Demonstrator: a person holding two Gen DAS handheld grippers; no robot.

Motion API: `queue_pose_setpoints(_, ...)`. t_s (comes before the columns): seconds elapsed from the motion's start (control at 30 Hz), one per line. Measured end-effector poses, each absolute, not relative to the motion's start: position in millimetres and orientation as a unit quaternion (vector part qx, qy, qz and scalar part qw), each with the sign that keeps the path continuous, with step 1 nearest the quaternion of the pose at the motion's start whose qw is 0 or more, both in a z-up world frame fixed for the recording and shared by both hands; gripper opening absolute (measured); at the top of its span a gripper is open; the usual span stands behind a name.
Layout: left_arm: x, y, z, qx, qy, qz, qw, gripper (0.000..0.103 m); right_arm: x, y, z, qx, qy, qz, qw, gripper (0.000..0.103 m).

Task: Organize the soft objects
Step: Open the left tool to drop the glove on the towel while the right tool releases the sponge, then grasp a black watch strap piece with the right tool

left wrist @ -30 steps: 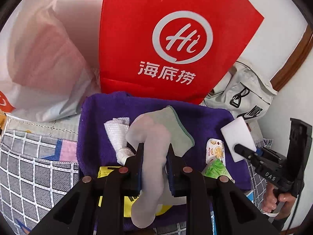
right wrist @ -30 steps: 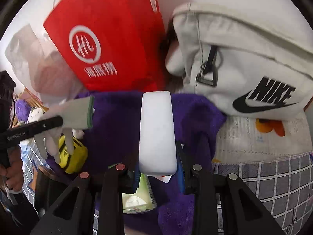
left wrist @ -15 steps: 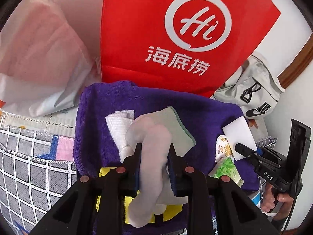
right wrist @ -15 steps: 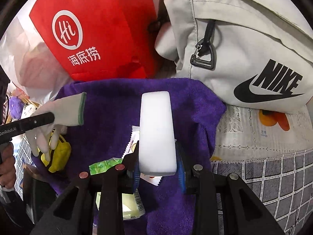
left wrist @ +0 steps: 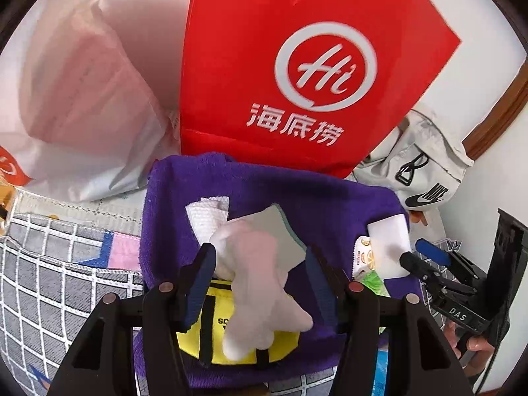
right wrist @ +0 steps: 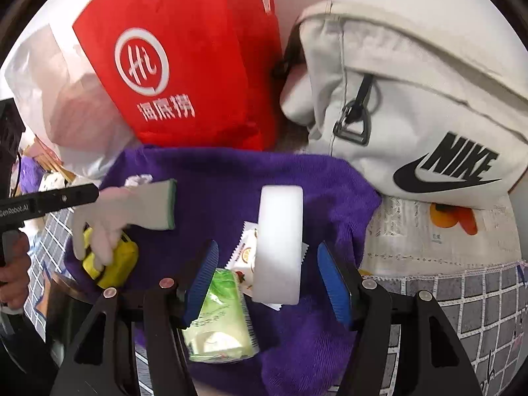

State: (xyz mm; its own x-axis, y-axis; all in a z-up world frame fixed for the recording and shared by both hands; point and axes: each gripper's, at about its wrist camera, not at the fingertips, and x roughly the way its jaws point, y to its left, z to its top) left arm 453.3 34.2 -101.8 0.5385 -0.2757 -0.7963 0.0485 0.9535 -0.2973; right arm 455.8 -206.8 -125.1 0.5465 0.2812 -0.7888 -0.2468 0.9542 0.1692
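Note:
A purple towel (left wrist: pixel 330 204) lies spread before a red bag (left wrist: pixel 297 66). A pale grey glove (left wrist: pixel 260 264) with a green cuff sits on it between my left gripper's (left wrist: pixel 260 260) open blue pads, over a yellow pouch (left wrist: pixel 214 330). The glove also shows in the right wrist view (right wrist: pixel 132 208). A white sponge block (right wrist: pixel 280 241) stands on the towel (right wrist: pixel 231 178) between my right gripper's (right wrist: pixel 267 274) open pads, not clamped. The sponge also shows in the left wrist view (left wrist: pixel 389 244).
A green wipes packet (right wrist: pixel 221 316) and an orange-print sachet (right wrist: pixel 246 250) lie by the sponge. A folded white cloth (left wrist: pixel 208 214) lies on the towel. A white Nike bag (right wrist: pixel 412 115) and a pale plastic bag (left wrist: pixel 82 99) flank the red bag. Checked cloth (left wrist: pixel 49 264) covers the surface.
Both grippers have opened: the left has let go of the glove and the right has let go of the sponge. Both objects now rest on the towel.

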Motion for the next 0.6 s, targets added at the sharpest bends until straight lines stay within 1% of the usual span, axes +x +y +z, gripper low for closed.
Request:
queue_pose_setpoints(0.2,417.9,43.8,-70.2,-0.125,0.429,-0.098,0.889,0.054,421.4,-207.9,-86.0,0.017,0.409,0.151,0.9,0.062)
queue_pose_setpoints(0.37,378.7,49.3,-52.8,-0.114,0.419,-0.097,0.895,0.054,383.2,-213.7,-68.7,0.04,0.395,0.146,0.906,0.062)
queue_pose_setpoints(0.47,348.2,55.8,-45.9,-0.114,0.41,-0.102,0.899,0.054,356.6,-216.2,-67.6,0.056,0.4,0.142,0.903,0.062)
queue_pose_setpoints(0.6,307.5,62.2,-43.7,-0.099,0.4,-0.09,0.907,0.054,319.6,-214.6,-73.5,0.035,0.421,0.123,0.898,0.062)
